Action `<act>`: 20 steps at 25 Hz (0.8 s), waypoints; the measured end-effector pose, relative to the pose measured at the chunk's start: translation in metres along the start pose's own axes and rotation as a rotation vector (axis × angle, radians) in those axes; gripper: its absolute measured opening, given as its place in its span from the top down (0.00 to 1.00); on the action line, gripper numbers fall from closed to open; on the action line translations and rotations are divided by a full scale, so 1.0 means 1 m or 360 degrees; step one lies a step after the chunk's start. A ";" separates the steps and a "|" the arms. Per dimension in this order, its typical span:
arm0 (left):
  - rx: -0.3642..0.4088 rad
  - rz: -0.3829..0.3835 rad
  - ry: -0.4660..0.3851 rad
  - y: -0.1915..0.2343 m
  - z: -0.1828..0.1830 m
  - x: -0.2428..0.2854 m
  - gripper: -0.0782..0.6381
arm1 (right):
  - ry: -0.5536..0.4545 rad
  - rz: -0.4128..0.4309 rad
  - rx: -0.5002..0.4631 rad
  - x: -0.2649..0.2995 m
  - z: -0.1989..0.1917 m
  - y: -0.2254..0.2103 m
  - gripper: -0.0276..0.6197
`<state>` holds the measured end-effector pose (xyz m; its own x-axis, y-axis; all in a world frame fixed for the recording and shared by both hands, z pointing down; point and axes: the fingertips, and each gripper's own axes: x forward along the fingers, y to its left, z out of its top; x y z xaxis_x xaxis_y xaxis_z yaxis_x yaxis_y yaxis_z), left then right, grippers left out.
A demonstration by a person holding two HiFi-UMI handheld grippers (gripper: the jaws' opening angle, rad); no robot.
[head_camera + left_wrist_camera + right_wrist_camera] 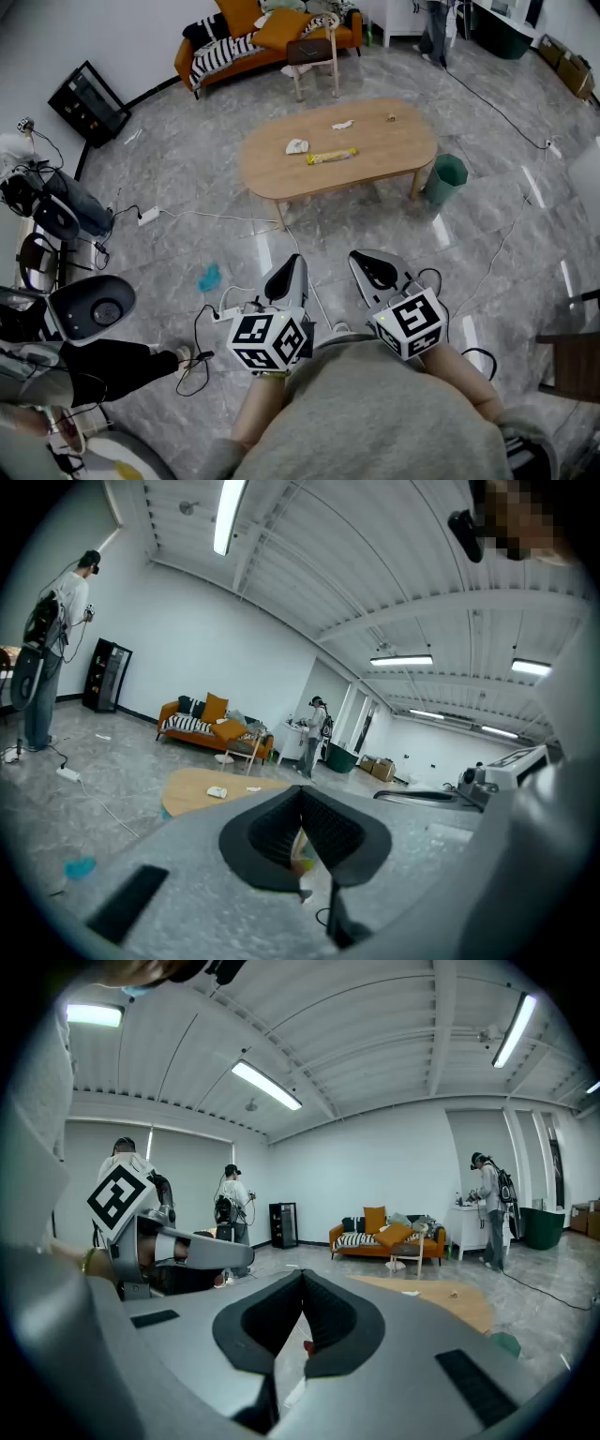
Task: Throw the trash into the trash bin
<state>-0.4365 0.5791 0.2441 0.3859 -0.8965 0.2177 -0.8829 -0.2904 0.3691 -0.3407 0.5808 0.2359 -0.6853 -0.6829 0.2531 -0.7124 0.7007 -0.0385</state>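
Observation:
An oval wooden table point(375, 155) stands in the middle of the room. On it lie a crumpled white paper point(296, 146), a yellow wrapper point(332, 157), a white scrap point(342, 125) and a small bit point(391, 117). A green trash bin point(448, 179) stands on the floor by the table's right end. My left gripper point(292, 267) and right gripper point(367, 262) are side by side close to my body, well short of the table. Both are shut with nothing in them. The left gripper view shows the shut left gripper point(302, 841) with the table point(202, 789) beyond it. The right gripper view shows the shut right gripper point(302, 1321), the table point(459, 1299) and the bin point(506, 1342).
Cables and a power strip point(230, 312) lie on the grey floor between me and the table, beside a blue scrap point(208, 277). An orange sofa point(262, 37) and a chair point(314, 58) stand behind the table. Other people stand at the left and at the back.

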 end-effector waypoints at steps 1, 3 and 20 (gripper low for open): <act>0.0001 -0.0002 0.0001 0.002 0.000 -0.001 0.88 | 0.0002 -0.0003 0.0003 0.001 0.000 0.001 0.94; 0.0001 -0.0004 0.0005 0.006 0.000 -0.002 0.88 | 0.0005 -0.0010 0.0007 0.002 0.000 0.004 0.94; 0.0000 -0.0003 0.0036 0.052 0.015 0.012 0.88 | -0.0013 -0.0024 0.0021 0.042 0.018 0.012 0.95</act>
<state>-0.4815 0.5485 0.2521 0.3935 -0.8881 0.2374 -0.8822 -0.2921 0.3694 -0.3808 0.5567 0.2288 -0.6755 -0.6952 0.2457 -0.7248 0.6873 -0.0477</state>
